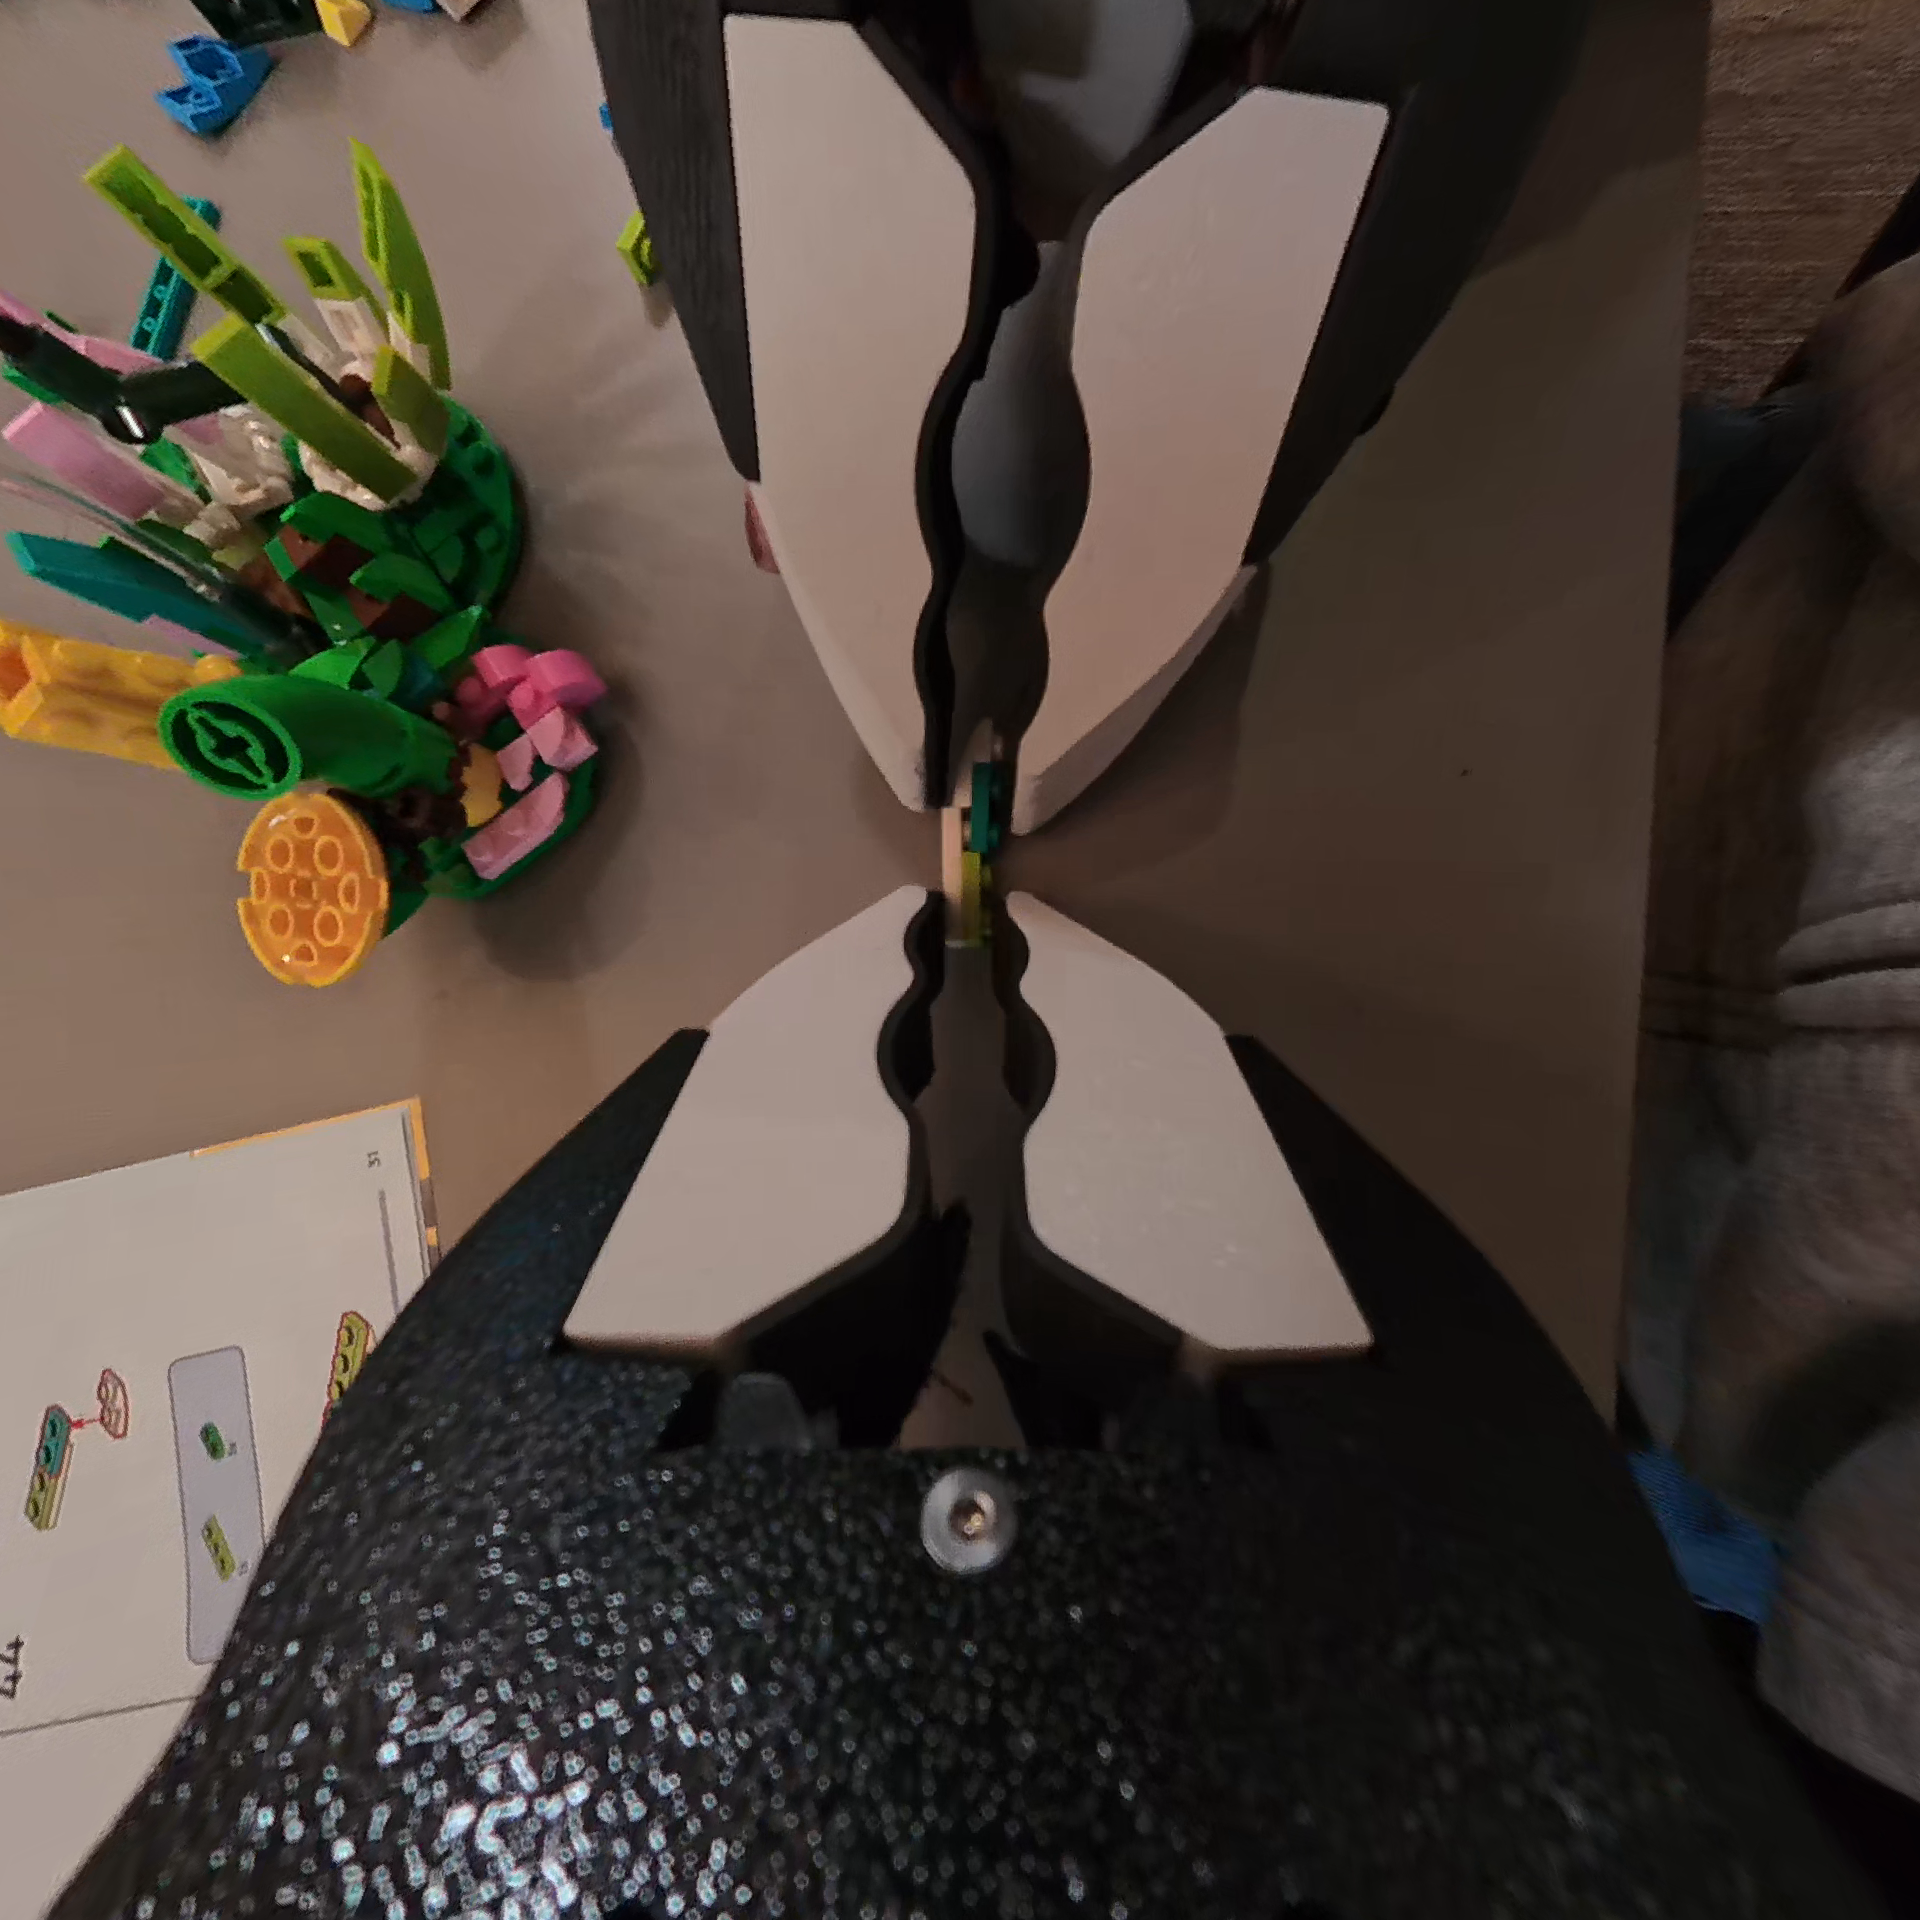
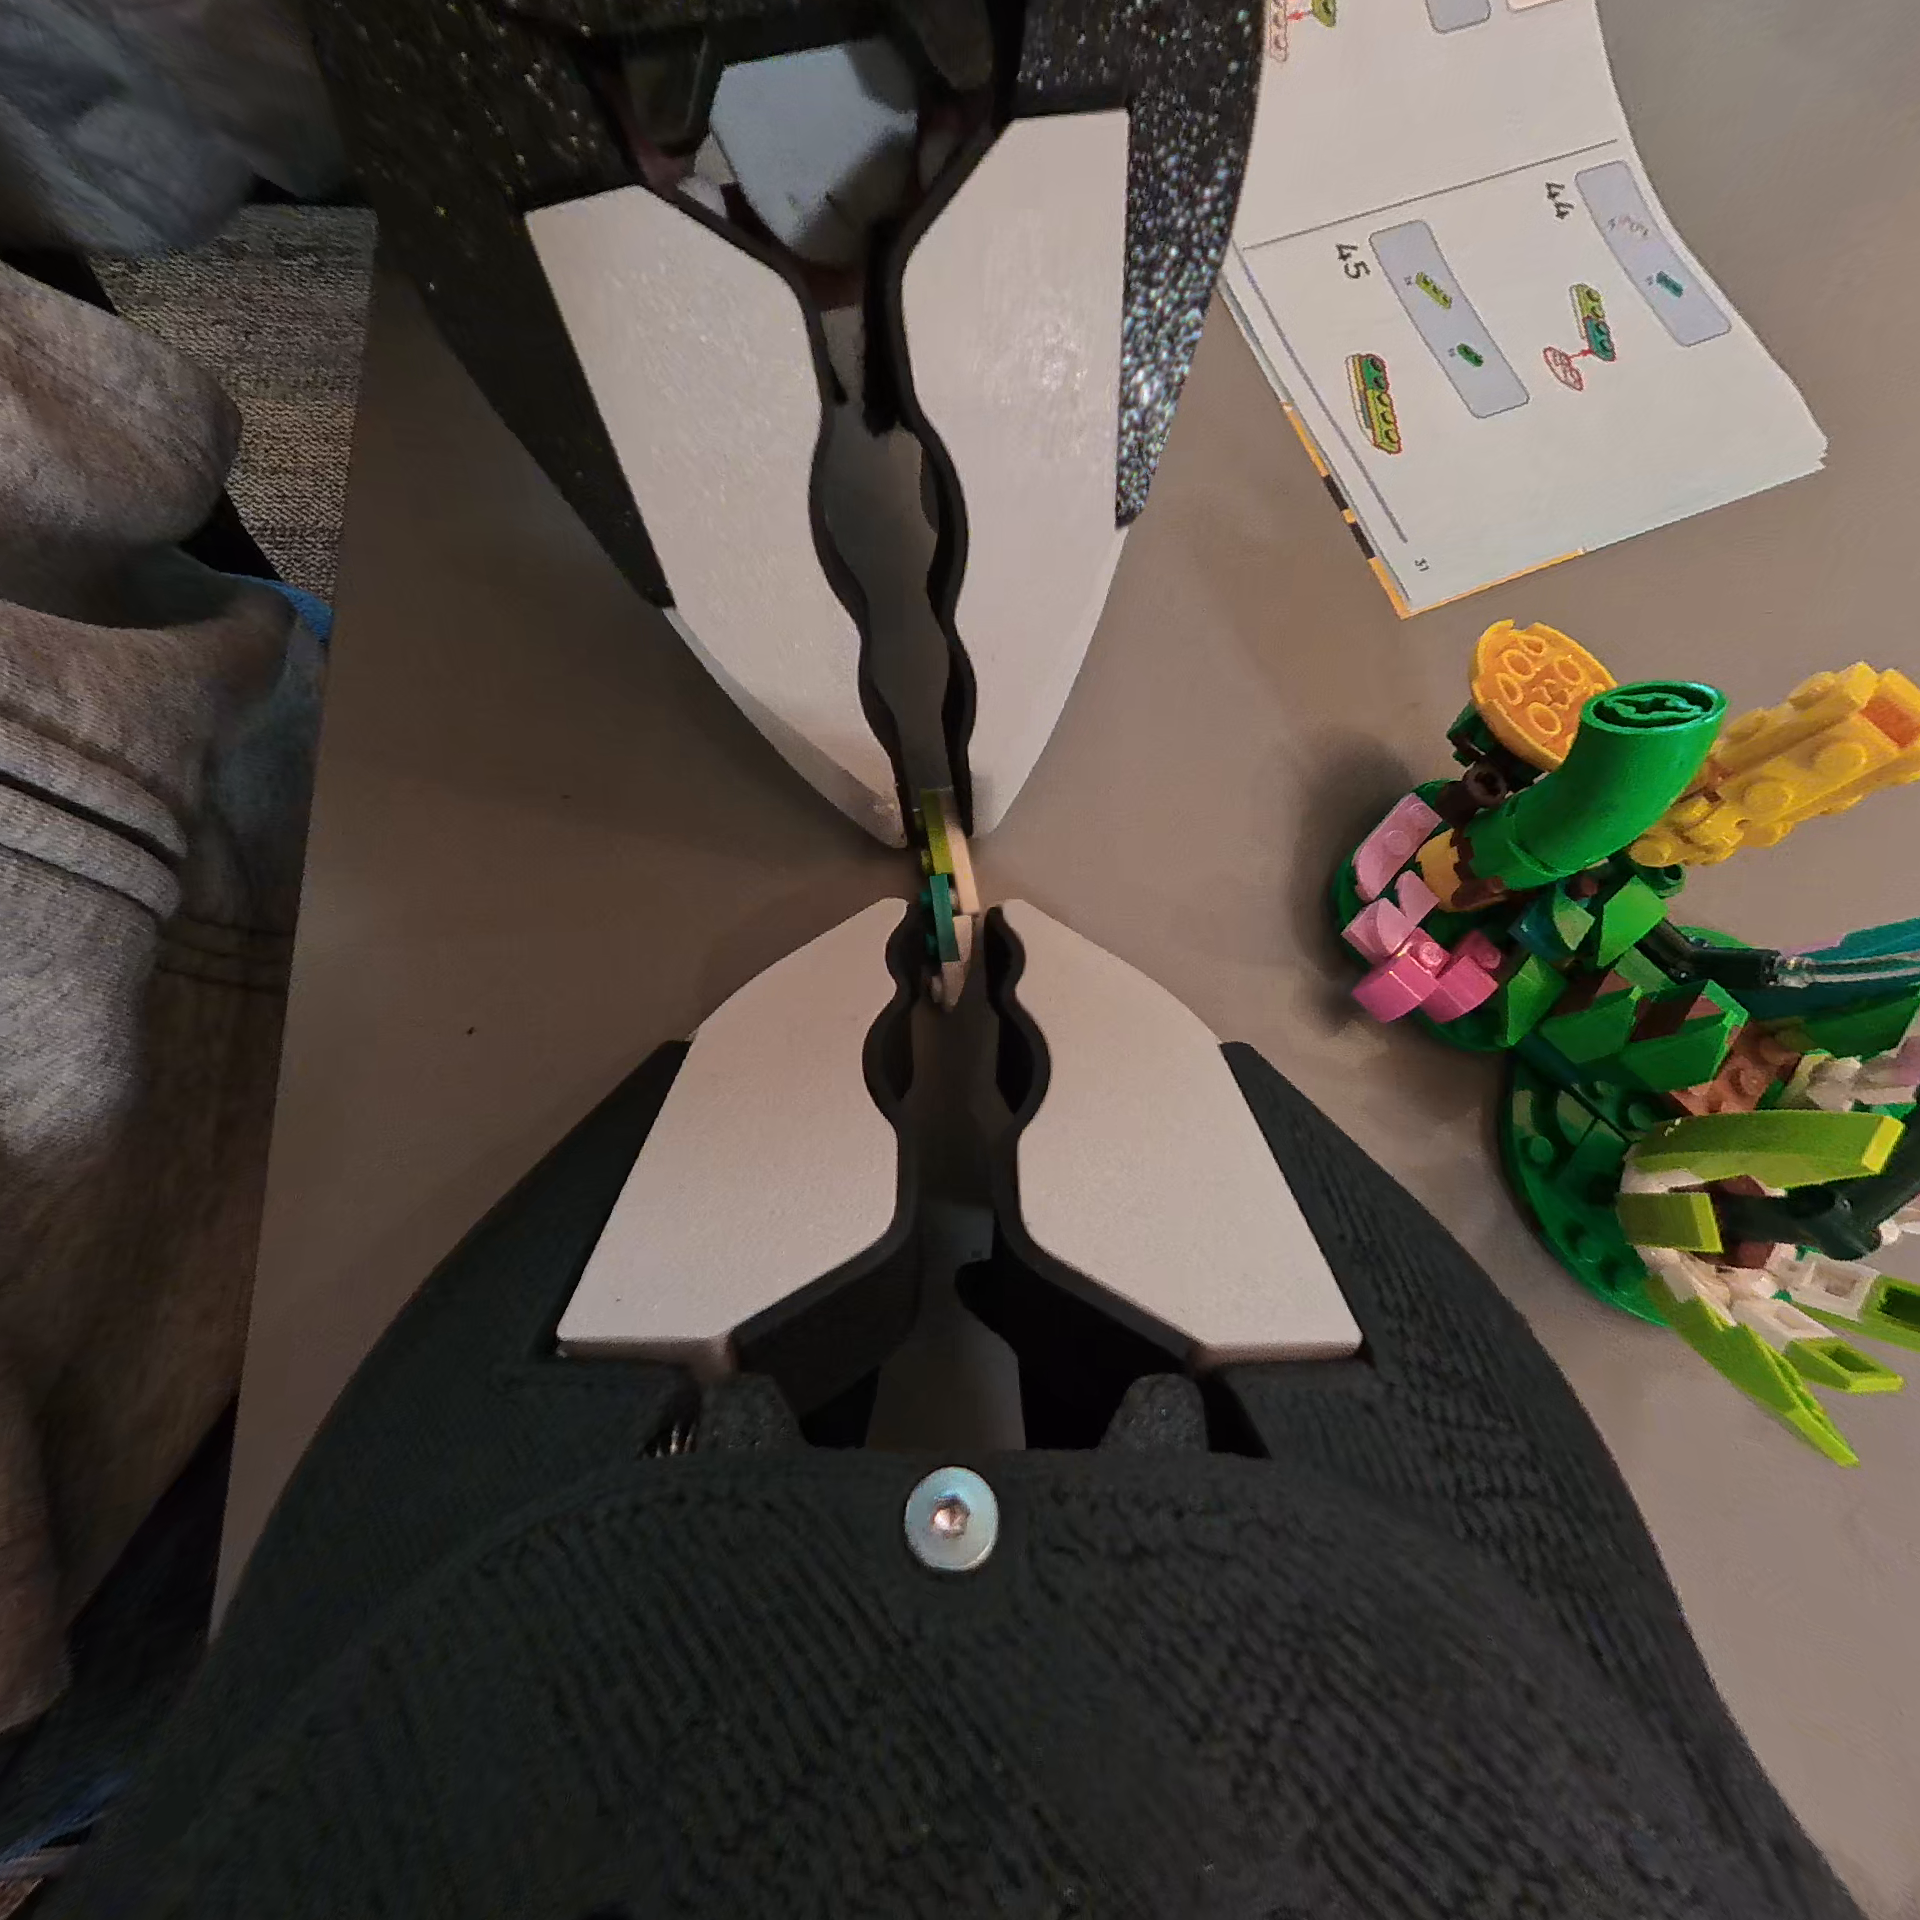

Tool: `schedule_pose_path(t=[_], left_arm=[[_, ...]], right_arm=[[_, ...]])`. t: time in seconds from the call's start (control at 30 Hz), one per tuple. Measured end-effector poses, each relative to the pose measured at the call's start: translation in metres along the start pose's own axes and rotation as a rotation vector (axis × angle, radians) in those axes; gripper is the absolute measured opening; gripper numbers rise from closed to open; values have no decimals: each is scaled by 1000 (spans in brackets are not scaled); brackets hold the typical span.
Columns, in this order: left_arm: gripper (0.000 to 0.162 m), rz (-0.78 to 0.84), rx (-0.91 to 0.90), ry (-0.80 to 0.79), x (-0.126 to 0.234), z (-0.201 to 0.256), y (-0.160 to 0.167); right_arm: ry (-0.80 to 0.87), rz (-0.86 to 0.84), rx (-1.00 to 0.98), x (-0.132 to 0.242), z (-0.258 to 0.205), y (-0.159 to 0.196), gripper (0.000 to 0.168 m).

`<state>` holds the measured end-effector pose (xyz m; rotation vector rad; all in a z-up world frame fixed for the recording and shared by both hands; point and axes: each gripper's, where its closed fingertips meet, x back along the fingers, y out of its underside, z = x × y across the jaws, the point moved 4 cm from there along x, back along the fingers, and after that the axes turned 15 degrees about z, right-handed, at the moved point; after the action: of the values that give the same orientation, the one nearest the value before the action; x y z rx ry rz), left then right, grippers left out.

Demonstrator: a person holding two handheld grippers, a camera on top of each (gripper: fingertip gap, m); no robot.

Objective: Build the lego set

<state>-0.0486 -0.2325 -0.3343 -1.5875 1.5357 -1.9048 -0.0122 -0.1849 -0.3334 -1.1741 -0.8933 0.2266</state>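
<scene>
Fingers of both the left gripper (image 1: 966, 914) and right gripper (image 2: 940, 930) pinch one small cream, teal and lime plate stack (image 1: 971, 852) tip-to-tip above the grey desk (image 1: 1351, 831), so press squarely, without twisting.

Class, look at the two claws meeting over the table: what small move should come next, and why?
Probably squeeze the two claws gently toward each other along the strip. The left claw grips the lime end and the right claw the teal end of one small plate stack, tip to tip above the table. Whether the plates are fully seated cannot be told, so a light press seems safest.
</scene>
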Motion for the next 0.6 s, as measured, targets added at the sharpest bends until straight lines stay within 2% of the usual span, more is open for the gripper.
schedule_pose_path(t=[0.23,0.6], left_arm=[[8,-6,-1,32,-1,0,-1],[8,-1,-4,28,-4,4,-3]], right_arm=[[-27,-4,48,0,1,0,17],[-61,-5,21,0,-2,1,8]])
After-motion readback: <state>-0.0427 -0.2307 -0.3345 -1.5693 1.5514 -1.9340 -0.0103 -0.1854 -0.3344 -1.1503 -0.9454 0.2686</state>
